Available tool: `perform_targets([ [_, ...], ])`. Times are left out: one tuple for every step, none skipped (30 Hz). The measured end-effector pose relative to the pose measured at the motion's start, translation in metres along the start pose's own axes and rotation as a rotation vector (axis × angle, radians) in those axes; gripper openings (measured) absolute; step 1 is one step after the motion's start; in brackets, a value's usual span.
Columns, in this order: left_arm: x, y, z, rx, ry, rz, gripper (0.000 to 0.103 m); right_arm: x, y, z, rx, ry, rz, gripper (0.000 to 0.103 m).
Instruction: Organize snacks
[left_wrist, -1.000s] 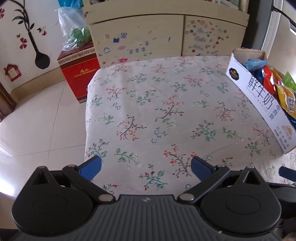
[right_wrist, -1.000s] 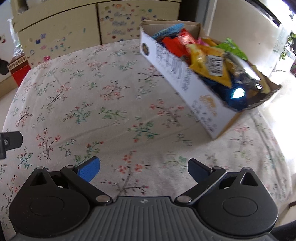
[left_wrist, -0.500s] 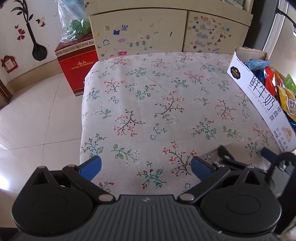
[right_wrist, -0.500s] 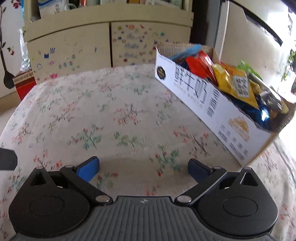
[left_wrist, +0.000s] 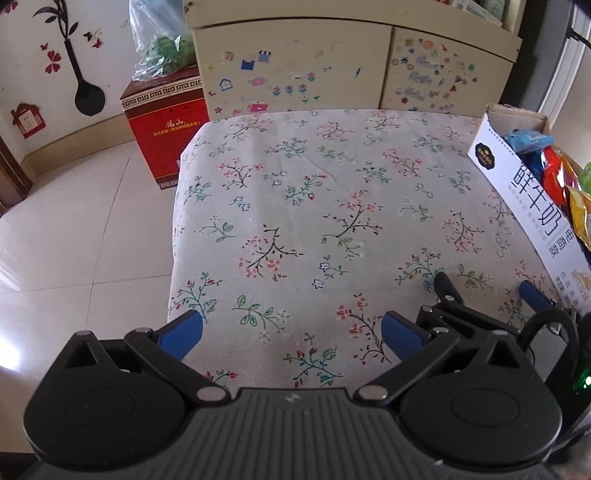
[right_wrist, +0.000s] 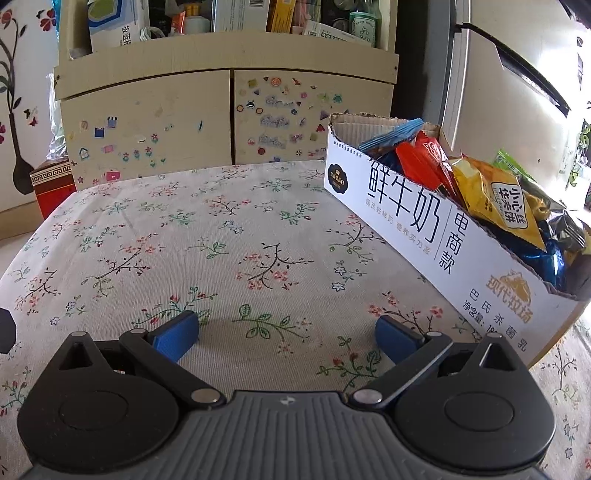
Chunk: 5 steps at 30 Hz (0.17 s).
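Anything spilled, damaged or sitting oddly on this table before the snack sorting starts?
Nothing spilled. The white snack box has a roughly torn cardboard rim and sits askew on the floral tablecloth, packets heaped above its edge, its near end at the table's edge. Both the left gripper and right gripper are open and empty.

Lying across the table: a floral tablecloth (left_wrist: 332, 206), cream with red and green sprigs. Standing behind it: a beige cabinet (right_wrist: 221, 122) with two doors dotted with small stickers, its open shelf (right_wrist: 229, 18) crowded with boxes and bottles too small to read. Sitting on the tiled floor (left_wrist: 74, 229) left of the table: a red carton (left_wrist: 166, 136), carrying a clear plastic bag of something green (left_wrist: 162, 48). Showing on the white wall: a black ladle decal (left_wrist: 83, 85), red flower decals, and a socket framed by a red house sticker (left_wrist: 27, 122).
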<state>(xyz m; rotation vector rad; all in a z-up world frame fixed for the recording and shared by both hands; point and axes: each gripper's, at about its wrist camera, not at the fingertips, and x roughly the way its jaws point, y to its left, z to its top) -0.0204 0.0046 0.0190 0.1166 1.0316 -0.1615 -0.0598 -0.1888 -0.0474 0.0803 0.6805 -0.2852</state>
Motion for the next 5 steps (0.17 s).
perform_targets([
  [0.0008, 0.0003, 0.0005, -0.003, 0.002, -0.001, 0.102, -0.0001, -0.0003, 0.0000, 0.000, 0.000, 0.000, 0.103],
  [0.0016, 0.0004, 0.0008, -0.006, 0.004, 0.000, 0.102, -0.0001, 0.0001, -0.0001, 0.001, 0.000, 0.001, 0.103],
  [0.0026, 0.0004, 0.0014, -0.007, 0.005, 0.001, 0.102, 0.0000, 0.0001, 0.0001, 0.001, -0.001, 0.001, 0.103],
  [0.0035, 0.0002, 0.0019, -0.007, 0.006, 0.002, 0.102, 0.0001, 0.0002, 0.0003, 0.001, -0.001, 0.001, 0.103],
  [0.0045, -0.0002, 0.0026, -0.006, 0.006, 0.003, 0.102, -0.0004, 0.0003, -0.0003, 0.001, -0.001, 0.000, 0.103],
])
